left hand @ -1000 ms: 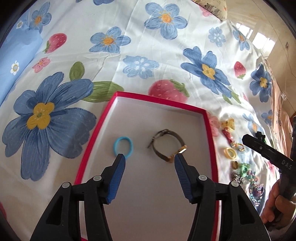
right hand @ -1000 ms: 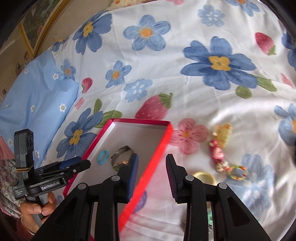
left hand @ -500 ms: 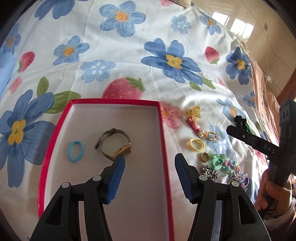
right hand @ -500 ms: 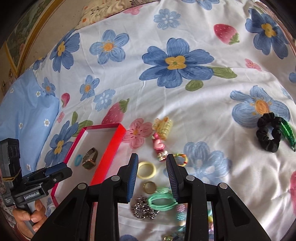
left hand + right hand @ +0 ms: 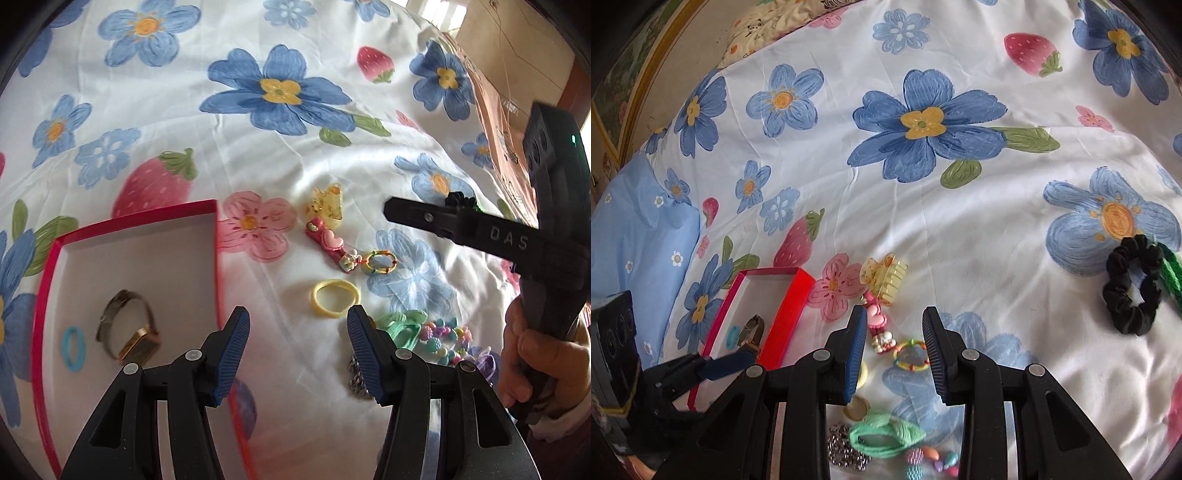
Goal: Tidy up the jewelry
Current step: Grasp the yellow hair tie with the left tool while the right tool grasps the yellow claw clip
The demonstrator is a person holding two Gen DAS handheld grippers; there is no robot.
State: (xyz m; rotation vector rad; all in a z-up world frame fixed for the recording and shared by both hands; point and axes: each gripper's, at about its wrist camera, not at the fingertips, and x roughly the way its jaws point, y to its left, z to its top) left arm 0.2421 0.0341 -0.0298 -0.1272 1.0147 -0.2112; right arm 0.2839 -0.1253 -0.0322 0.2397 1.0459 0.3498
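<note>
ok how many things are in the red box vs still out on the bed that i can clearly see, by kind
In the red box: 2 (watch, blue ring)
Hair ties or bands on the bed: 3 (yellow, green, black scrunchie)
Hair clips: 2 (yellow claw, pink heart)
Total: 7

One red box [image 5: 214, 236], one watch [image 5: 129, 328], one black scrunchie [image 5: 1132, 284], two grippers [image 5: 297, 347] [image 5: 894, 350]

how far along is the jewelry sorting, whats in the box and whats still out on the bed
Early on. Done: the watch and blue ring lie in the red box. In hand: nothing; the left gripper and right gripper are both open and empty. Left on the bedspread: yellow claw clip, pink heart clip, yellow hair tie, green hair tie, bead bracelet and black scrunchie.
</note>
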